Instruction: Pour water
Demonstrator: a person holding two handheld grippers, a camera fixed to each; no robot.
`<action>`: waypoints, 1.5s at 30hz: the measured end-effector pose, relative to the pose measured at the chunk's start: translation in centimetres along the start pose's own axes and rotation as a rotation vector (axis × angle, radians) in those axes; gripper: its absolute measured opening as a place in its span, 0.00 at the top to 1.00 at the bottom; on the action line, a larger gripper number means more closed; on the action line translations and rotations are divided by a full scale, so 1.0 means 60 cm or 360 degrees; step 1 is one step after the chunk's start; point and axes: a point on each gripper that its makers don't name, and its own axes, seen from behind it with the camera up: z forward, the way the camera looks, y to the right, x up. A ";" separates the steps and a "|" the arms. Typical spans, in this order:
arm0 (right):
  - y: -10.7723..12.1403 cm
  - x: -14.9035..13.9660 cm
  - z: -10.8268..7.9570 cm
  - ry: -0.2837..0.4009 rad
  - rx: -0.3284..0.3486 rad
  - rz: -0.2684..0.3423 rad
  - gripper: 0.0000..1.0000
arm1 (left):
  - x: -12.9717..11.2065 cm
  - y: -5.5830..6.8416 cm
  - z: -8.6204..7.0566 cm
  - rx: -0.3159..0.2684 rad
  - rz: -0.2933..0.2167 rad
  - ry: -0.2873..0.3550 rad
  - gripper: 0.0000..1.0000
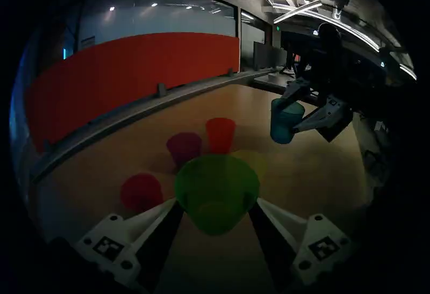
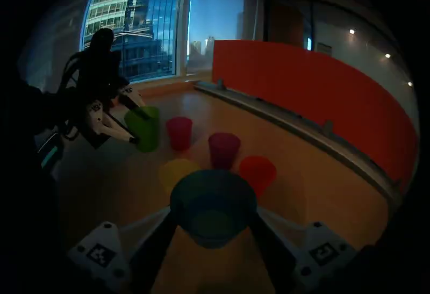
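Observation:
My left gripper is shut on a green cup, held upright just above the wooden table. Seen from the right gripper view, this green cup sits in the left gripper at the far left. My right gripper is shut on a blue cup, also upright. From the left gripper view, the blue cup hangs at the upper right in the right gripper. The dim light hides whether either cup holds water.
Between the grippers, a red cup, a purple cup, an orange-red cup and a yellow cup stand on the table. A red partition runs along the table's far edge. Large windows lie behind a person's dark figure.

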 end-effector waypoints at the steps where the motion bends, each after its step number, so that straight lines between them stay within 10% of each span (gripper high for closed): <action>1: -0.002 0.005 -0.004 0.0008 -0.0003 -0.0003 0.12 | 0.005 0.000 -0.004 0.0006 0.0002 0.0010 0.18; 45: -0.083 0.180 -0.101 0.0510 -0.0042 0.0024 0.12 | 0.124 0.062 -0.131 0.0048 0.0016 0.0327 0.18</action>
